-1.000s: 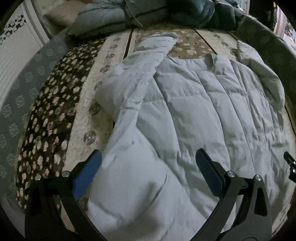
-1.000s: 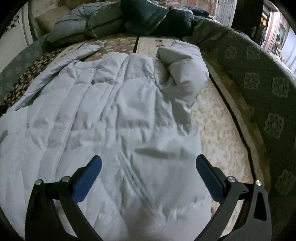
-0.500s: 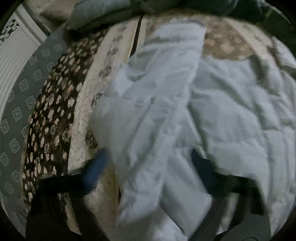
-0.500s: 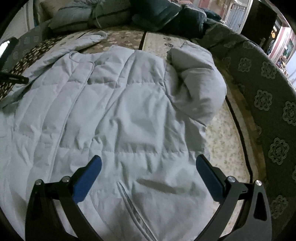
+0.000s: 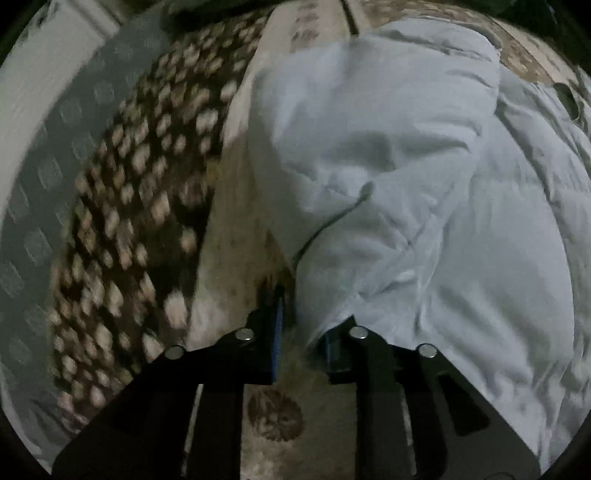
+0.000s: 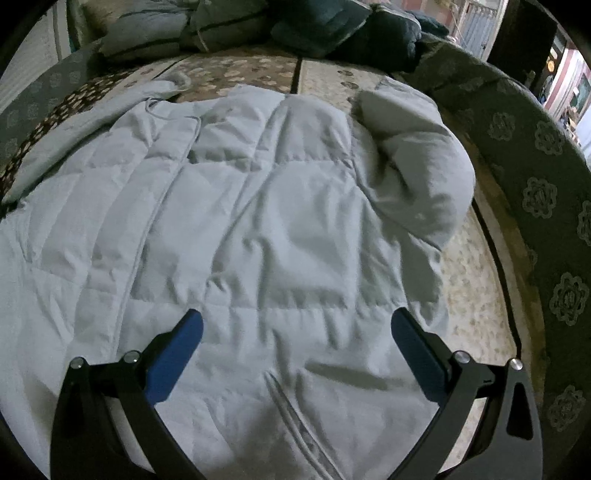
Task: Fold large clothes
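A pale grey puffer jacket (image 6: 258,229) lies spread flat on a patterned bedspread (image 6: 476,295). Its left sleeve (image 5: 369,122) is folded up beside the body, and its right sleeve (image 6: 417,173) is bunched at the shoulder. My left gripper (image 5: 303,339) points steeply down at the jacket's left side edge. Its jaws are closing to a narrow gap, and the jacket's edge reaches in by the right pad (image 5: 332,350), with some bedspread still showing in the gap. My right gripper (image 6: 295,332) hovers open over the jacket's lower right front, holding nothing.
Folded quilts and dark bedding (image 6: 295,29) are piled at the head of the bed. A grey floral border (image 6: 535,192) runs down the bed's right side, and a brown spotted band (image 5: 129,221) down the left. A white wall panel (image 5: 40,85) stands beyond it.
My left gripper has dropped and slid left to the jacket's side edge, and its jaws have gone from wide open to nearly closed. My right gripper has drifted slightly up the jacket, still open.
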The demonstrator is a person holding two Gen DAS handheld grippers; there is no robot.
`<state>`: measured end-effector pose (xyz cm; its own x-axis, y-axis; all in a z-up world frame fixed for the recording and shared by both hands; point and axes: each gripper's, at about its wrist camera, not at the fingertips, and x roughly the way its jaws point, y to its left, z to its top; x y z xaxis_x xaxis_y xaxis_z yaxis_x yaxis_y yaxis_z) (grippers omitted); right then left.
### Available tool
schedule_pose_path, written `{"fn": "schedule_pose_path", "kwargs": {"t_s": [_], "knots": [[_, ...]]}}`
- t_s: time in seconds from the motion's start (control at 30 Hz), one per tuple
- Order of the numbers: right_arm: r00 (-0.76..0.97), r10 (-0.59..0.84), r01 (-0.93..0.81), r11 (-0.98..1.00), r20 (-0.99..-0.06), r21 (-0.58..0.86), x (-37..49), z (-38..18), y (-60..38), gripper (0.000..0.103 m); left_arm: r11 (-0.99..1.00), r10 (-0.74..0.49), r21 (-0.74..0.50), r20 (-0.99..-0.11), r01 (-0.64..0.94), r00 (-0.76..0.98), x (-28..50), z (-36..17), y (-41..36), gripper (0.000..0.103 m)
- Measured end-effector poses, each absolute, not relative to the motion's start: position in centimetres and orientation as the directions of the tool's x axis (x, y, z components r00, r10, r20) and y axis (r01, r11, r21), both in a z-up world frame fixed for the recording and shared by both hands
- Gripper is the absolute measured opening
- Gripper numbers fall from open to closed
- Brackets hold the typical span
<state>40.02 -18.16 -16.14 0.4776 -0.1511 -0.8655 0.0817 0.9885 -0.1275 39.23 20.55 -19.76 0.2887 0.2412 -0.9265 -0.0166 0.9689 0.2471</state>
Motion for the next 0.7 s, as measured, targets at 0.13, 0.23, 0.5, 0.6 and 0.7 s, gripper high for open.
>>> {"fn": "schedule_pose_path", "kwargs": {"t_s": [0.13,0.23,0.5,0.6,0.7], "knots": [[0.48,-0.165,0.059,0.986,-0.862,-0.156,40.7,-15.7,-17.3,0.101,0.958,0.279,0.286,-0.896,-0.033,0.345,38.8,-20.6,21.0,0.046],[0.495,-0.176,0.046,0.983,-0.851,-0.176,41.3,-15.1,-16.9,0.101,0.953,0.294,0.302,-0.88,-0.04,0.373,39.2,-19.7,21.0,0.061],[0.505,-0.207,0.03,0.975,-0.838,-0.222,44.9,-15.6,-17.2,0.101,0.948,0.27,0.317,-0.842,0.022,0.466,44.1,-16.8,18.5,0.09],[0.511,-0.232,0.028,0.967,-0.828,-0.253,46.6,-16.1,-17.6,0.101,0.946,0.269,0.322,-0.842,0.036,0.468,46.8,-16.5,16.2,0.089],[0.522,-0.276,0.054,0.955,-0.807,-0.292,48.3,-16.3,-18.5,0.101,0.935,0.286,0.35,-0.836,0.055,0.468,50.8,-17.2,14.6,0.089]]}}
